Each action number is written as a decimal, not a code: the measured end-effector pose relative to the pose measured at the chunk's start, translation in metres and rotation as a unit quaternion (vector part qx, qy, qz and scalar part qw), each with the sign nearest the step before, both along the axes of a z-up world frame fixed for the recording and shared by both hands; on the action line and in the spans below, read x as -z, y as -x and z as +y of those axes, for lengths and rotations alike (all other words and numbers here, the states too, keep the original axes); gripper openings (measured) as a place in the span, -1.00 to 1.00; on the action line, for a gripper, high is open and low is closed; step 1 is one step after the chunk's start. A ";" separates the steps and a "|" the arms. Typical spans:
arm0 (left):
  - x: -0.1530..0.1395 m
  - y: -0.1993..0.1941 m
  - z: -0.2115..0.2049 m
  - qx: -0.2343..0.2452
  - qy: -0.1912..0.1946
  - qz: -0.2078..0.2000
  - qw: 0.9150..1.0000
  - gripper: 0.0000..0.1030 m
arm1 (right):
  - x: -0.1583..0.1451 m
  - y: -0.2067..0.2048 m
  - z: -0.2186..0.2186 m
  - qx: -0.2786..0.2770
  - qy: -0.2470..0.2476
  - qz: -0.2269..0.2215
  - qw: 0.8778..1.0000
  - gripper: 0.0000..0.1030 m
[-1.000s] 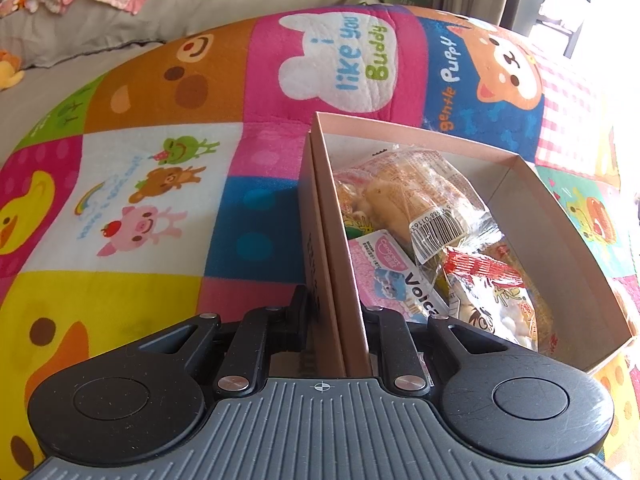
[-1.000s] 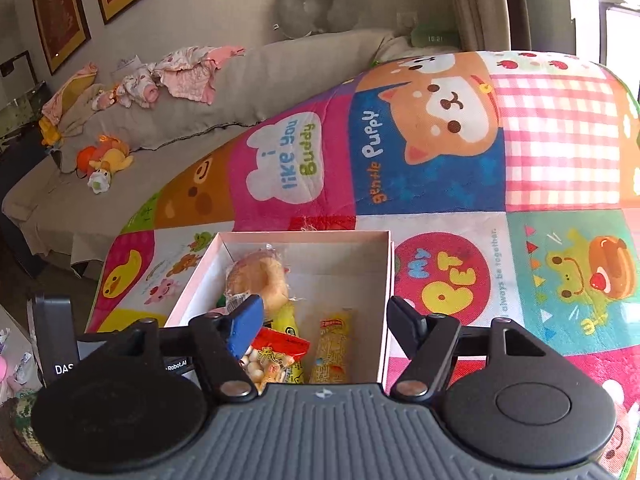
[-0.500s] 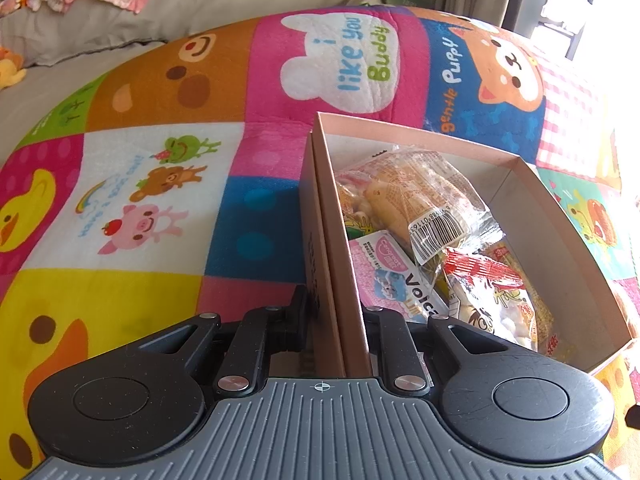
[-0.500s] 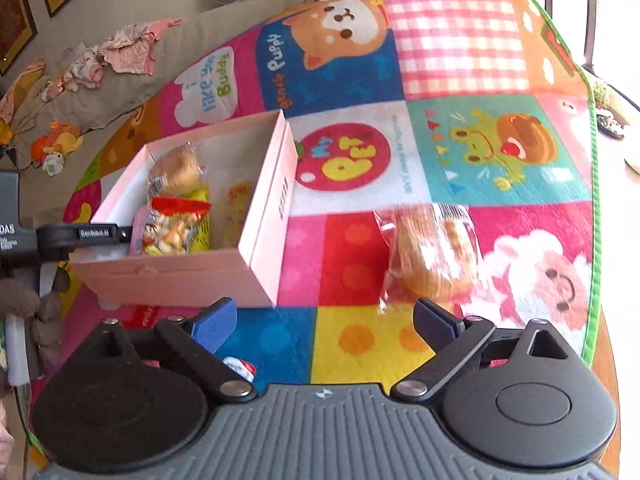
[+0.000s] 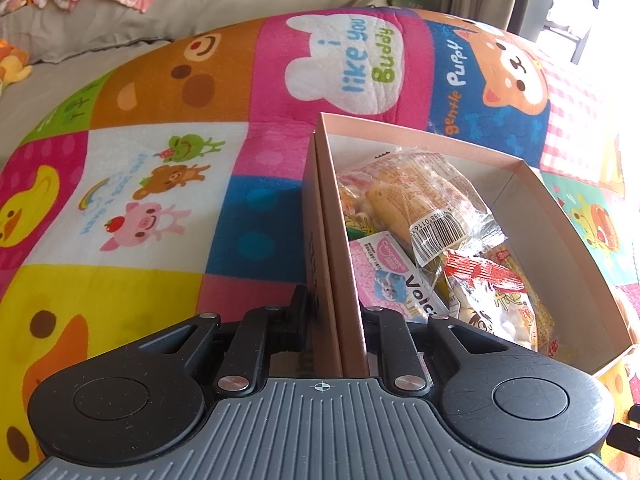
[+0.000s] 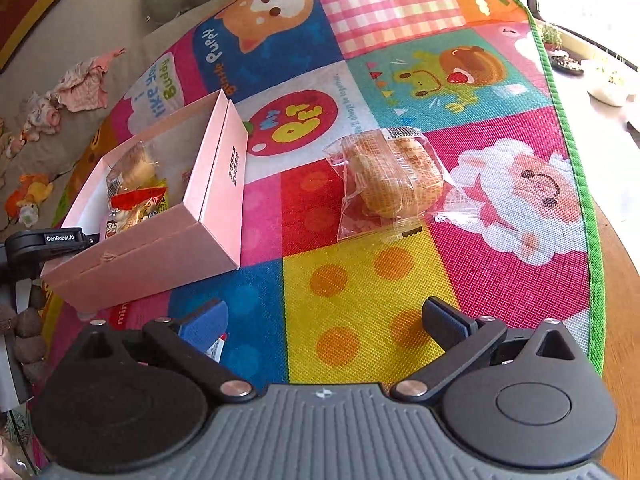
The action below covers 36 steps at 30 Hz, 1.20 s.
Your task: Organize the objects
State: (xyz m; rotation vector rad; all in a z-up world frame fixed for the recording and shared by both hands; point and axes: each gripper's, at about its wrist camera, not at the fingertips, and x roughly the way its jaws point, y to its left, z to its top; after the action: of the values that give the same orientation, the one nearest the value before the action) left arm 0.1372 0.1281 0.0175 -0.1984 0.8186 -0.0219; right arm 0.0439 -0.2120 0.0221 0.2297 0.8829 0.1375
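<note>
Clamping the near wall of the pink box [image 5: 332, 240], left tongs [image 5: 334, 312] sit w/ one finger outside, one inside. Box rests on the cartoon play mat [image 5: 160, 160]; inside: bagged bread w/ barcode [image 5: 424, 208], pink "Voice" pack [image 5: 384, 272], red-topped snack bag [image 5: 492, 292]. Right-wrist view, left to right: same box [image 6: 216, 184] at left on mat, bagged bread [image 6: 392, 176] lying apart from it to the right, near the sheep panel [image 6: 528, 192]. Right tongs [image 6: 324, 320] spread wide, nothing between them, over the yellow dotted square [image 6: 352, 292]. Small packet [image 6: 216, 346] partly hidden behind left finger; type unclear.
</note>
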 end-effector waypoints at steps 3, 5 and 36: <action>0.000 0.000 0.000 -0.002 0.000 -0.001 1.000 -0.64 | 0.000 0.000 0.005 -0.008 0.019 -0.002 1.000 1.00; 0.001 0.001 -0.001 -0.003 0.000 -0.002 1.000 -0.64 | 0.001 0.001 0.004 -0.010 0.019 -0.006 1.000 1.00; 0.001 0.001 0.000 0.009 -0.003 0.001 1.000 -0.64 | -0.018 0.046 0.038 -0.247 -0.020 0.024 0.969 1.00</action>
State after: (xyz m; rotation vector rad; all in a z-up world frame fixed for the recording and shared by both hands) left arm 0.1358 0.1276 0.0167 -0.1841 0.8234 -0.0366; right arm -0.0022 -0.1742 0.0399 0.0462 0.9726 0.6157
